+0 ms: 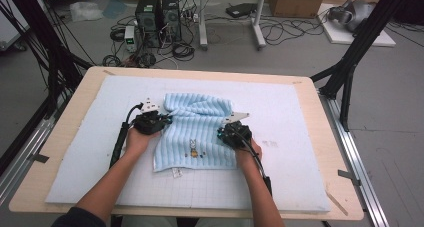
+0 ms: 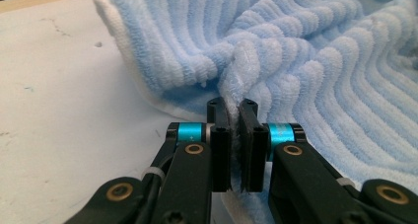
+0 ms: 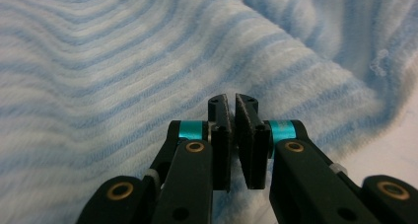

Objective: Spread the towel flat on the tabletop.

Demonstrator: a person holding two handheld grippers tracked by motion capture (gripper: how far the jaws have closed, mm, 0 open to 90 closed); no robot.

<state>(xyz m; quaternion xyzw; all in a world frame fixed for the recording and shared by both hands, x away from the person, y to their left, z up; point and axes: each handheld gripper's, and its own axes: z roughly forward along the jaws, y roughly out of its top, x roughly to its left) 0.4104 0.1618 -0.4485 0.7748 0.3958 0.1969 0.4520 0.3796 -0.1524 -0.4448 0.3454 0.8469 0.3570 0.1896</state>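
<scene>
The left gripper (image 2: pixel 235 120) is clamped on a fold of the ribbed light-blue terry towel (image 1: pixel 196 132); the right gripper (image 3: pixel 233 116) has its jaws together at the towel's edge (whether cloth is pinched there I cannot tell).

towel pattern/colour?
The towel is light blue with raised ribbed stripes and a white edge; clearest in the left gripper view.

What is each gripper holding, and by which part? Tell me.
The left gripper pinches the blue towel by its left edge. The right gripper is shut at the towel's right edge; whether cloth is caught there cannot be told.
</scene>
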